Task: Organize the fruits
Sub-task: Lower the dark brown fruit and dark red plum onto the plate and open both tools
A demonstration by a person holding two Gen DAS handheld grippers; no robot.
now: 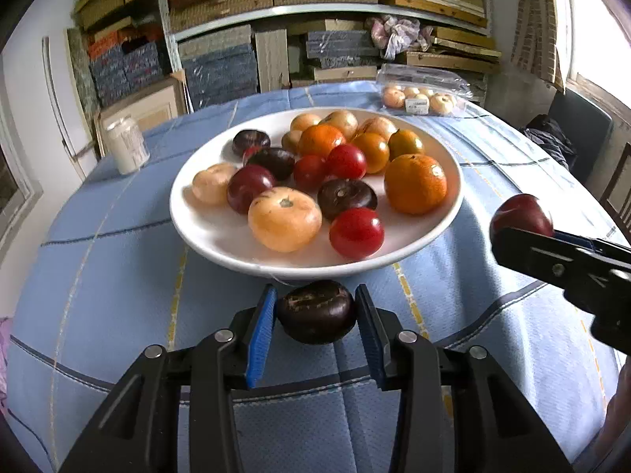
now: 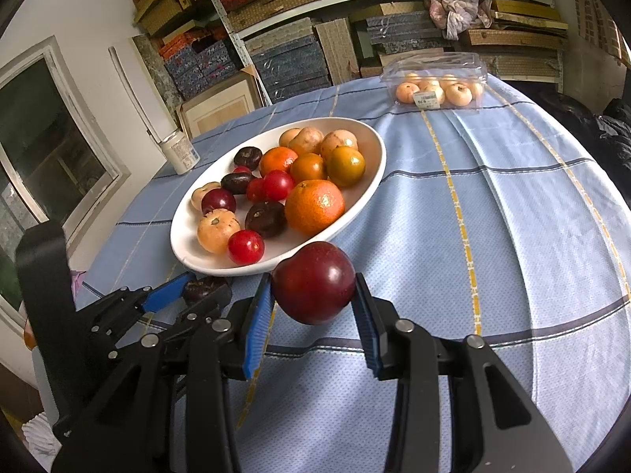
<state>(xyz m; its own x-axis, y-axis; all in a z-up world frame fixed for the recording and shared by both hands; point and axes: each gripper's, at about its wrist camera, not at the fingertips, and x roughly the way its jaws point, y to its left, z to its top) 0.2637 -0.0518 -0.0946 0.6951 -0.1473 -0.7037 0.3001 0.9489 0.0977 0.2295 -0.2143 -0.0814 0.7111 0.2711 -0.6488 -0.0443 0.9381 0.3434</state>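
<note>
A white plate [image 1: 205, 232] on the blue tablecloth holds several mixed fruits: oranges, red tomatoes, dark purple tomatoes and pale peach ones. My left gripper [image 1: 315, 313] is shut on a dark purple tomato [image 1: 315, 311] just in front of the plate's near rim. My right gripper [image 2: 313, 285] is shut on a red plum [image 2: 313, 282] above the cloth, right of the plate [image 2: 185, 244]. The right gripper and its plum [image 1: 520, 213] also show at the right of the left wrist view. The left gripper [image 2: 197, 289] shows at the left of the right wrist view.
A clear plastic box [image 2: 437, 82] of pale peach fruits sits at the table's far side. A white jar [image 1: 126, 146] stands at the far left of the table. Shelves stacked with boxes fill the background. A dark chair [image 1: 575, 134] stands at the right.
</note>
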